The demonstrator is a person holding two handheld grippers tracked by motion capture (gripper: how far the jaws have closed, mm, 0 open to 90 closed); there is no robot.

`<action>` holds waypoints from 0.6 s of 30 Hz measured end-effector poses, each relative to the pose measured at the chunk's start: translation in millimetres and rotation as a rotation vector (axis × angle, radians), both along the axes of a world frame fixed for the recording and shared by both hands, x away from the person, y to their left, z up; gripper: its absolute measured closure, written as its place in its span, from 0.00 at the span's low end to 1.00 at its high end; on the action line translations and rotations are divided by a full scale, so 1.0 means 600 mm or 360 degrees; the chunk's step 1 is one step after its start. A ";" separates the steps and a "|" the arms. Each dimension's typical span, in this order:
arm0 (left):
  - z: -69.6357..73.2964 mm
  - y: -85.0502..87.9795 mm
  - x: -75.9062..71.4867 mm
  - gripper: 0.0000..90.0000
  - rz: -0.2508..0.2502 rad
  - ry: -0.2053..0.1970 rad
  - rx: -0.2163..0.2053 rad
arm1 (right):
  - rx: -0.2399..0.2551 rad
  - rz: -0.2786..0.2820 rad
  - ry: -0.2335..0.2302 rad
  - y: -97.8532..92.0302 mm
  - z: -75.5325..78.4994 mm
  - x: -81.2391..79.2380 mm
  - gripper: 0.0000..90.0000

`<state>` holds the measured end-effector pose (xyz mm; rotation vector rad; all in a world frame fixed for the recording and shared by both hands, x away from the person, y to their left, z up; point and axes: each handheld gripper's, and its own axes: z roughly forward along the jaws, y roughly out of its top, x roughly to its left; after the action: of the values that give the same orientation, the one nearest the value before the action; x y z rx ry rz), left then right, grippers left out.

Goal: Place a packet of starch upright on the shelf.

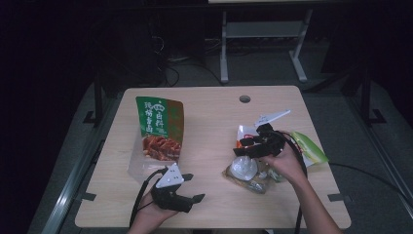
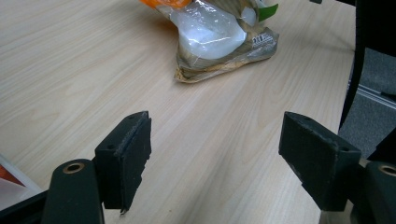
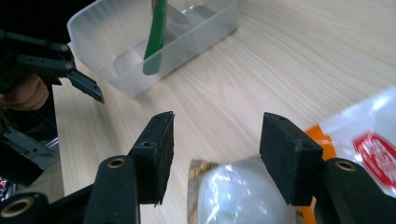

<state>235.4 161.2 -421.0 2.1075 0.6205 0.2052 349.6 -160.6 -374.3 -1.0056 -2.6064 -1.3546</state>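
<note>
In the high view, a clear packet with a white round bun point(image 1: 243, 168) lies right of the table's middle, in a pile of snack packets. My right gripper point(image 1: 241, 146) hovers just over the pile and points left. In the right gripper view its jaws stand open point(image 3: 217, 140), and the bun packet point(image 3: 233, 196) lies below and between them, untouched by the pads. My left gripper point(image 1: 194, 187) rests near the front edge and is open and empty. In the left gripper view its jaws point(image 2: 217, 135) face the bun packet point(image 2: 210, 32) across bare wood.
A tall green snack bag point(image 1: 158, 124) stands in a clear plastic box point(image 3: 116, 42) at the table's left. An orange-and-white packet point(image 3: 369, 135) and a green packet point(image 1: 310, 146) lie beside the bun packet. A cable hole point(image 1: 245, 99) sits near the far edge.
</note>
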 end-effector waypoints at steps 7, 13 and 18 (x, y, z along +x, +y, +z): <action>-0.002 -0.002 -0.002 0.28 -0.0010 -0.0001 0.0013 | 0.0003 -0.0045 0.0002 -0.028 -0.005 -0.016 0.49; -0.002 -0.001 -0.002 0.28 -0.0004 -0.0001 0.0012 | -0.0018 -0.0088 0.0013 -0.050 -0.010 -0.028 0.49; -0.002 -0.002 -0.002 0.28 -0.0016 -0.0003 0.0022 | -0.0031 -0.0128 0.0015 -0.073 -0.012 -0.041 0.49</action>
<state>234.2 159.7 -422.4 2.1231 0.6092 0.2064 325.1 -204.3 -381.6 -1.1279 -2.6041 -1.3401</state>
